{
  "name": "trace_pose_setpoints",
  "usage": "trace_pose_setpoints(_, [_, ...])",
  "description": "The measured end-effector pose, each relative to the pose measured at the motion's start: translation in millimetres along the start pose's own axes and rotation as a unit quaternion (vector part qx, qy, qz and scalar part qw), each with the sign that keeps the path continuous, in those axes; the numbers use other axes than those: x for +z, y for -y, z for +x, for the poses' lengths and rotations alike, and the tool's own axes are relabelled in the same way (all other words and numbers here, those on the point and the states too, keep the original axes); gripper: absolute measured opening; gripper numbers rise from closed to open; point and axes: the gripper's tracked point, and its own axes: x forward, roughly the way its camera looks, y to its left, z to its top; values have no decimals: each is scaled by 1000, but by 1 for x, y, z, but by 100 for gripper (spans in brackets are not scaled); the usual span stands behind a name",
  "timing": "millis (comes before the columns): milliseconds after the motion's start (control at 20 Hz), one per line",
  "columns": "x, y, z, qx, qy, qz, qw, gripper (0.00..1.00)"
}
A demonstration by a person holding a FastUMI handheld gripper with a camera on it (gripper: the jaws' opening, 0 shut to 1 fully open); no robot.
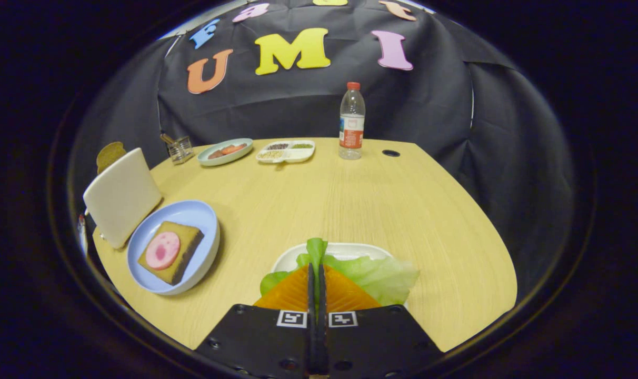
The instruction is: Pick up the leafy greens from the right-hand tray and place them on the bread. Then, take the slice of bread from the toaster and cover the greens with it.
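Observation:
My gripper is shut on the leafy greens, a pale green lettuce leaf pinched thin between the orange fingers. The leaf spreads to either side of the fingers over the white tray just ahead. Whether the leaf still touches the tray I cannot tell. To the left, a blue plate holds a brown bread slice topped with a pink round of sausage. Behind that plate stands a white toaster, and a brown bread slice sticks up from it.
At the far side of the wooden table stand a water bottle, a white divided dish, a green plate with food and a small glass holder. A black round hole lies beside the bottle.

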Motion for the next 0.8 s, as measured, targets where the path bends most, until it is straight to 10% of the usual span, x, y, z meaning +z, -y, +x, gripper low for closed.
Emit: trace_pose_setpoints(800, [94, -114, -78, 56, 141, -4, 988, 0])
